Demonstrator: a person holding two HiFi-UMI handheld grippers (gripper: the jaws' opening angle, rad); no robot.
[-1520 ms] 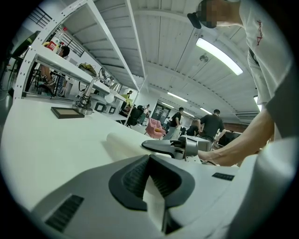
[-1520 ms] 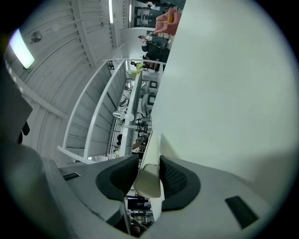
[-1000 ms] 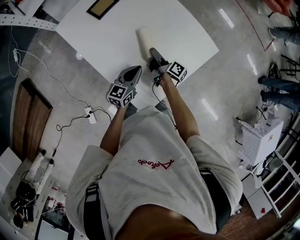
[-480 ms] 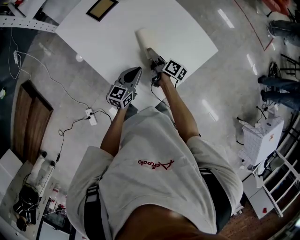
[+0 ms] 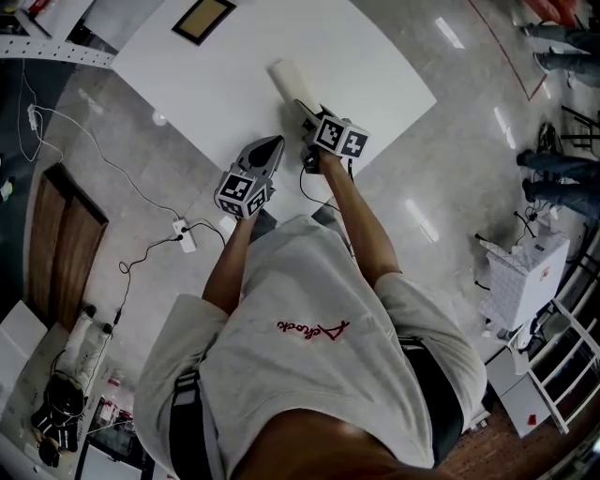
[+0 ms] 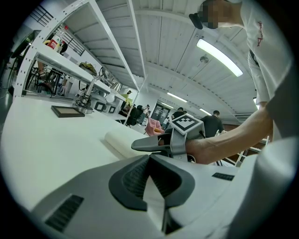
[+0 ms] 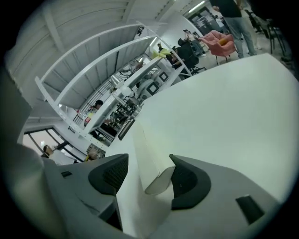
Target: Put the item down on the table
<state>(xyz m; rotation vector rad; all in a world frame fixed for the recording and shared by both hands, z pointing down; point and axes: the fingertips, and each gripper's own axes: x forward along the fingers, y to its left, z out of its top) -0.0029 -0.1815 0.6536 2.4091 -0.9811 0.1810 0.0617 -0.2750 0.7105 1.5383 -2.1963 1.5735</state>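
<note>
A white paper roll (image 5: 285, 76) lies on the white table (image 5: 225, 89). Its near end (image 7: 148, 164) sits between the jaws of my right gripper (image 7: 148, 161), which have just been opening and stand apart; the left pad is clear of the roll. From above, the right gripper (image 5: 303, 111) points at the roll's near end. My left gripper (image 5: 271, 143) hovers at the table's near edge, left of the right one, jaws together and empty. The left gripper view shows its closed tips (image 6: 150, 158), the roll (image 6: 117, 141) and the right gripper (image 6: 150, 144) ahead.
A dark framed board (image 5: 203, 17) lies at the table's far side, also seen as a flat frame (image 6: 67, 111). White shelving (image 7: 126, 88) stands behind the table. Cables and a power strip (image 5: 183, 231) lie on the floor to the left. People stand in the background.
The right gripper has rolled about its own axis, its marker cube turning, and its jaws have spread around the roll's end. The left gripper has kept still.
</note>
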